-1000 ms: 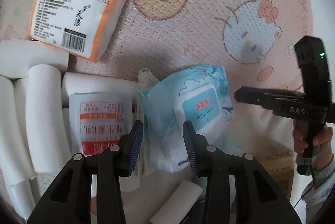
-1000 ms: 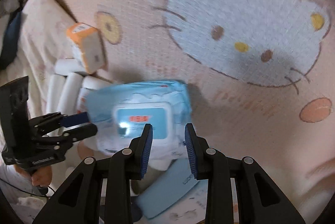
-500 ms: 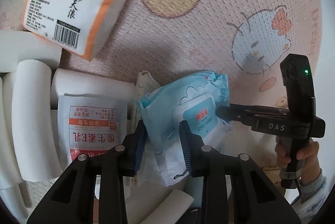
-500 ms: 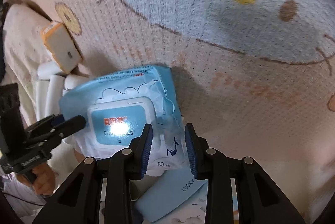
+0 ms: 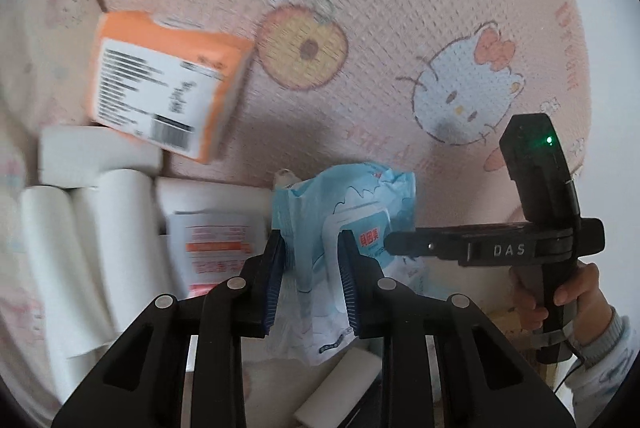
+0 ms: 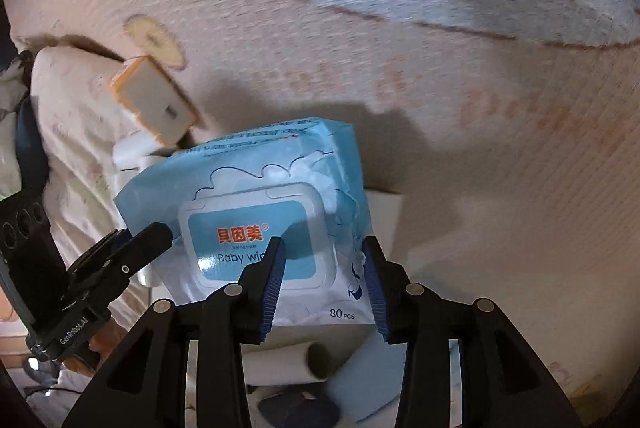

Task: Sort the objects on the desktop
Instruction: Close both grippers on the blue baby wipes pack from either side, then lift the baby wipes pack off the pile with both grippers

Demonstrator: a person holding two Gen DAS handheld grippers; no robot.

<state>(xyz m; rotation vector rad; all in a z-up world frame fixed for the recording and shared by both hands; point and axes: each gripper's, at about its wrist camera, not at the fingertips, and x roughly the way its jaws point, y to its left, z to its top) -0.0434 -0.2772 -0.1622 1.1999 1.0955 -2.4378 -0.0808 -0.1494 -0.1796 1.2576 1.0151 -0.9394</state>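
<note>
Your pink cartoon-print mat [image 5: 400, 7] fills the upper frame of both views. The orange tissue pack [image 5: 160, 87] sits upper left, white paper rolls [image 5: 60, 248] below it. The baby wipes pack [image 6: 260, 207] hangs at centre, pinched at its crinkled edge by your left gripper [image 5: 310, 284], whose jaws have just been closing on the soft film. Your right gripper [image 6: 324, 284] has just been opening; its narrow jaws straddle the pack's lower corner without pressing. Expect it floppy and slick, so grip beside the stiff lid.

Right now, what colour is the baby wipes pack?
Light blue and white baby wipes pack, best seen from the right wrist.
</note>
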